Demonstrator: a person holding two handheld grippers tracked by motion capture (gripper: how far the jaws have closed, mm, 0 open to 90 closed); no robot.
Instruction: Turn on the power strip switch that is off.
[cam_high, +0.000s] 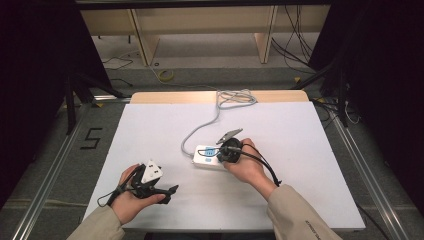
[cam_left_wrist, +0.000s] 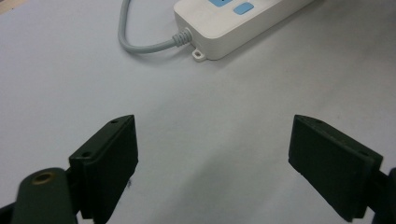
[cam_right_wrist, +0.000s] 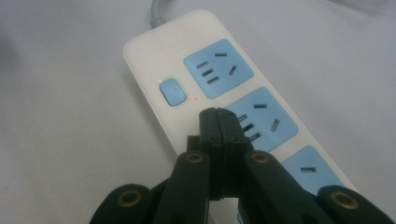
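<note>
Power strip: the white power strip (cam_right_wrist: 224, 98) lies flat on the worktop (cam_high: 150, 130), right under my right claw (cam_right_wrist: 219, 116); I see blue socket panels along its top.
Switch: a blue switch (cam_right_wrist: 171, 92) sits just beyond and to the left of my right claw's tips in the right gripper view, with a tiny red light beside it.
Right claw: I have it pinched fully together, nothing between its jaws, the tips over the middle blue socket (cam_right_wrist: 264, 116); I cannot tell whether they touch the strip.
Strip cable: a grey cable (cam_high: 202, 127) leaves the end of the strip away from my right claw and runs to a loose coil at the worktop's far edge.
Left claw: my left claw (cam_left_wrist: 212, 154) stands wide apart with only bare worktop between its jaws; it holds nothing.
Strip from the left claw: in the left gripper view the strip's cable end (cam_left_wrist: 233, 28) lies well ahead of the jaws, apart from them.
Hands: in the high view my left hand (cam_high: 132, 192) rests near the worktop's near edge, well apart from my right hand (cam_high: 247, 165) at the strip.
</note>
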